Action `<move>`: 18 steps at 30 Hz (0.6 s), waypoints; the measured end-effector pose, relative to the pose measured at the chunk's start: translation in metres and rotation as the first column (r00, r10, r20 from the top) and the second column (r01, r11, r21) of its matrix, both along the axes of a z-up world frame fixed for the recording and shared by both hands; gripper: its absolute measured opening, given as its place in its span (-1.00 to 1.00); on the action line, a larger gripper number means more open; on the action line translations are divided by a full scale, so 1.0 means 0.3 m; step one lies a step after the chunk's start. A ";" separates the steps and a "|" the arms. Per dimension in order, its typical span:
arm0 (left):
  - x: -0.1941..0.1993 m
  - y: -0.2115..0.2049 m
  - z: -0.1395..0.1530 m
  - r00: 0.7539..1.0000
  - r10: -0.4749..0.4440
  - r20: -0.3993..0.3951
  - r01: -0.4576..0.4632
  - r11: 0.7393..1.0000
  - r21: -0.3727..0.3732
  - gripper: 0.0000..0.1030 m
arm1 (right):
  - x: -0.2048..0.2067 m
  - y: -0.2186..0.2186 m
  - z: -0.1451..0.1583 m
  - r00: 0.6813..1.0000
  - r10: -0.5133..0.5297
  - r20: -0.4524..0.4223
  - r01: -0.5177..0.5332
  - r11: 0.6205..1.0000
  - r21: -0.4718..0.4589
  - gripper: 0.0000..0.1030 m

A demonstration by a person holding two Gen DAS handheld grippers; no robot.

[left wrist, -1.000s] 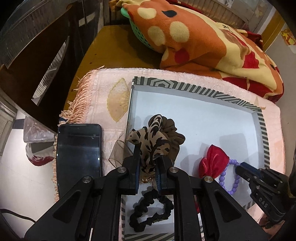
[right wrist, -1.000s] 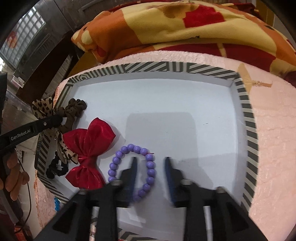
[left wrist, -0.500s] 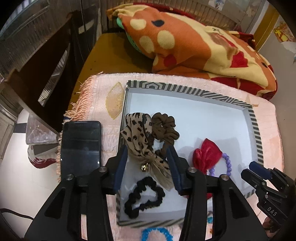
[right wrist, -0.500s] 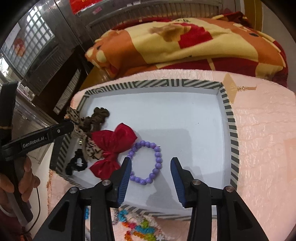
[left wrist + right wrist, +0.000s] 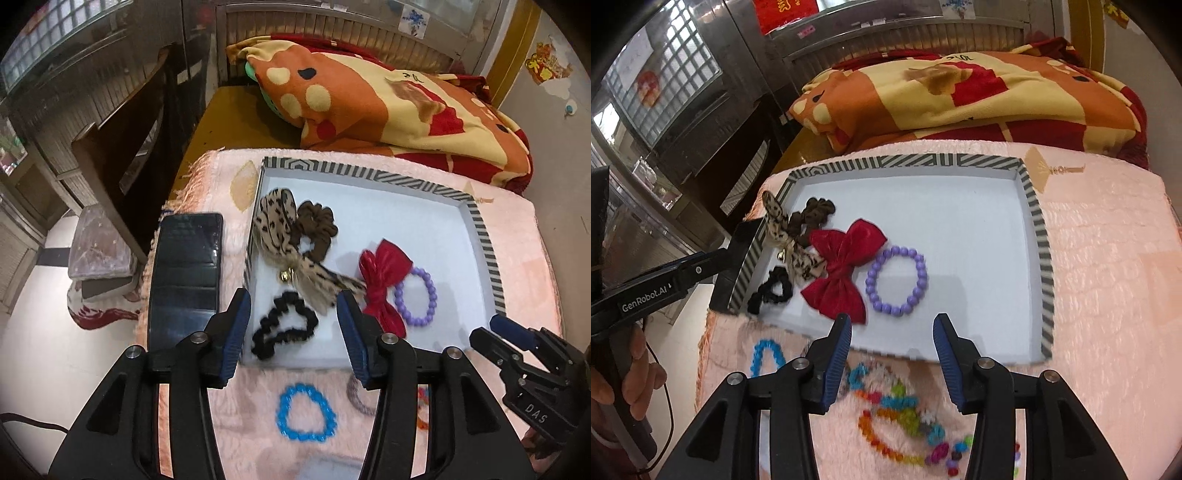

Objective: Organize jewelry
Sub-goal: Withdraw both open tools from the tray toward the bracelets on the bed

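Observation:
A white tray with a striped rim lies on a pink mat. Inside it sit a leopard-print bow scrunchie, a brown scrunchie, a black scrunchie, a red bow and a purple bead bracelet. My left gripper hovers above the tray's near left corner, its jaws opening, and it grips nothing. Open and empty, my right gripper hangs over the tray's near edge. A blue bracelet and a multicoloured bead string lie on the mat in front of the tray.
A black phone lies left of the tray. An orange and red blanket is piled behind it. A greyish band lies on the mat by the blue bracelet. A hand holds the left gripper's handle.
The left jaws opened and let go of the leopard bow scrunchie, which now lies in the tray. Both grippers drew back and up from the tray, bringing the beads on the mat into view.

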State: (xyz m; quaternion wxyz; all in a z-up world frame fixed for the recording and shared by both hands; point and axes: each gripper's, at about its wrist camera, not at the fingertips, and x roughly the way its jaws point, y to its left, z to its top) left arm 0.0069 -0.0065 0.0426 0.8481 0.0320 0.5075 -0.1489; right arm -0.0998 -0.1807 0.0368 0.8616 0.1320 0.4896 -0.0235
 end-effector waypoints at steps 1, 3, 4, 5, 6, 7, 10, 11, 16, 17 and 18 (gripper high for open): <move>-0.017 0.000 0.004 1.000 0.001 0.003 -0.001 1.000 -0.001 -0.07 | -0.014 0.003 0.003 1.000 -0.001 0.002 0.001 1.000 -0.001 -0.14; -0.055 -0.002 0.011 1.000 0.004 0.014 -0.004 1.000 0.006 -0.07 | -0.045 0.008 0.008 1.000 -0.003 0.004 0.003 1.000 -0.004 -0.13; -0.072 -0.002 0.013 1.000 0.006 0.016 -0.006 1.000 0.007 -0.07 | -0.053 0.008 0.011 1.000 -0.004 0.005 0.004 1.000 -0.004 -0.12; -0.088 -0.003 0.015 1.000 0.007 0.017 -0.007 1.000 0.008 -0.07 | -0.068 0.010 0.014 1.000 -0.005 0.008 0.005 1.000 -0.004 -0.10; -0.106 -0.003 0.017 1.000 0.008 0.019 -0.008 1.000 0.008 -0.07 | -0.082 0.013 0.018 1.000 -0.005 0.010 0.005 1.000 -0.006 -0.07; -0.120 -0.004 0.019 1.000 0.008 0.020 -0.008 1.000 0.009 -0.07 | -0.095 0.015 0.022 1.000 -0.005 0.012 0.005 1.000 -0.009 -0.04; -0.174 -0.005 0.023 1.000 0.011 0.021 -0.011 1.000 0.006 -0.07 | -0.134 0.022 0.037 1.000 -0.003 0.023 0.003 1.000 -0.013 0.01; -0.188 -0.005 0.024 1.000 0.013 0.022 -0.013 1.000 0.006 -0.07 | -0.150 0.025 0.043 1.000 0.001 0.026 0.000 1.000 -0.016 0.01; -0.270 -0.005 0.038 0.999 0.017 0.039 -0.018 1.000 0.010 -0.07 | -0.215 0.035 0.056 0.999 0.010 0.035 -0.010 1.000 -0.019 0.02; -0.280 -0.005 0.041 0.999 0.017 0.043 -0.017 1.000 0.011 -0.07 | -0.226 0.037 0.056 0.999 0.011 0.036 -0.011 1.000 -0.019 0.02; -0.295 -0.005 0.044 0.999 0.016 0.047 -0.017 1.000 0.012 -0.07 | -0.238 0.039 0.055 0.999 0.012 0.036 -0.011 1.000 -0.020 0.02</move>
